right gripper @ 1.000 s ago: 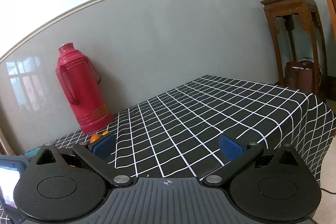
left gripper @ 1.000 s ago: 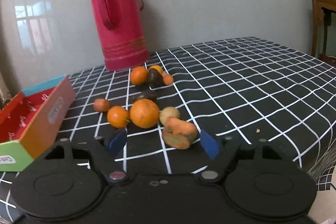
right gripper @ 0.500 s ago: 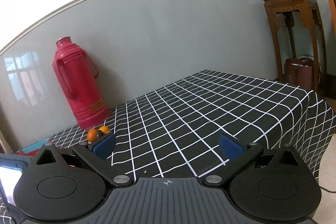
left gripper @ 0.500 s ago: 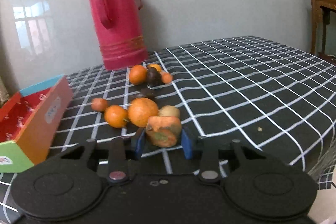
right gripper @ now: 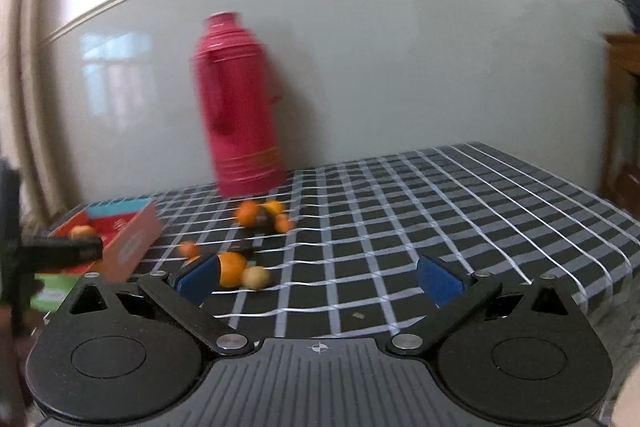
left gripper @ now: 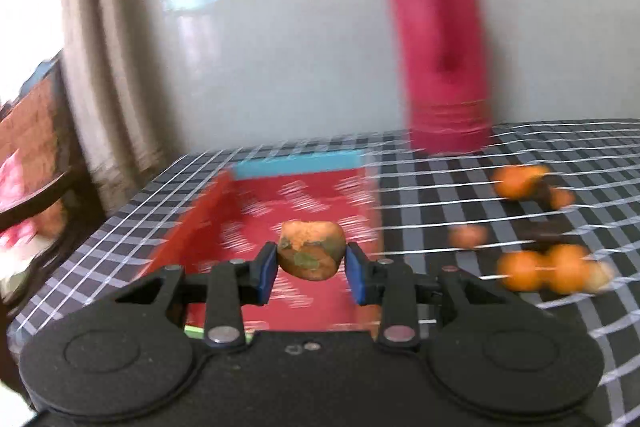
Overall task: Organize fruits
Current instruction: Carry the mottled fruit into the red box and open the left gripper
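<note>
Both views blurred; left gripper (left gripper: 311, 265) clamps orange fruit (left gripper: 311, 249).

Black left claw (left gripper: 311, 271), blue pads (left gripper: 265, 273), silver pivot screws, round black discs, right claw (right gripper: 320, 281) alike, ribbed grey housing, small crosshair mark

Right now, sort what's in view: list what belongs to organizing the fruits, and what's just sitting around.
Job items:
left gripper, shut on the orange-green fruit
red box
loose oranges on the checked tablecloth
right gripper, open

Bystanders:
red thermos
wooden stand
</note>
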The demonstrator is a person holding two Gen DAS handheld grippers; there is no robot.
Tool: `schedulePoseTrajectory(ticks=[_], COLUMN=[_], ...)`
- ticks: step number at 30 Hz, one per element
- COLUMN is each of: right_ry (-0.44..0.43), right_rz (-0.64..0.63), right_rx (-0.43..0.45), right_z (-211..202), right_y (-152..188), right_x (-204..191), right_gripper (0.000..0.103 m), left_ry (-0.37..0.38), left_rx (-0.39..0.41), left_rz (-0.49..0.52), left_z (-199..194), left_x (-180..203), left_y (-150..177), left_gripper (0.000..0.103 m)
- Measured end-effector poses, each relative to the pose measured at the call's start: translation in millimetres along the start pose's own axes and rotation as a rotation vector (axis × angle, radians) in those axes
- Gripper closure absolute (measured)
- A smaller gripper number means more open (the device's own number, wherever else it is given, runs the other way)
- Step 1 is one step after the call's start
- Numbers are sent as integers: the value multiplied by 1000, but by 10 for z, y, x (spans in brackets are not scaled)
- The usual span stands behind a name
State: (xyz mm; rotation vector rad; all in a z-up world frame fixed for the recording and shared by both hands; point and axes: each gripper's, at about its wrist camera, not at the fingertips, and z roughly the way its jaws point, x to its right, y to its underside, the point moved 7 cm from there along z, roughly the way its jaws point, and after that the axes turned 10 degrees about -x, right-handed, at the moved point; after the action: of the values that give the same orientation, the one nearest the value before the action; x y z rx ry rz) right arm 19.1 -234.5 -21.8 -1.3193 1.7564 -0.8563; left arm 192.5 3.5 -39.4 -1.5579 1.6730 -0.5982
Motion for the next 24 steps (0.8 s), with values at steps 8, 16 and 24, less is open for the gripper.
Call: schedulePoseTrajectory(ticks=[8, 16, 24], right_ry=[128, -73, -124], right_rz=[-281, -278, -281], right_rx=[8, -68, -95], right_z=[539, 1092, 1231], right_y=[-180, -109, -76], right_x=[-520, -676, -807], right_gripper=[0, 0, 3], left_ry=[-86, -54, 18], left_rx=[-179, -173, -77], left_rz=[-103, -135, -157], left_z=[479, 402, 44], left_x=[-615, -699, -760], left_y=[90, 107, 60], left_gripper=[75, 46, 22])
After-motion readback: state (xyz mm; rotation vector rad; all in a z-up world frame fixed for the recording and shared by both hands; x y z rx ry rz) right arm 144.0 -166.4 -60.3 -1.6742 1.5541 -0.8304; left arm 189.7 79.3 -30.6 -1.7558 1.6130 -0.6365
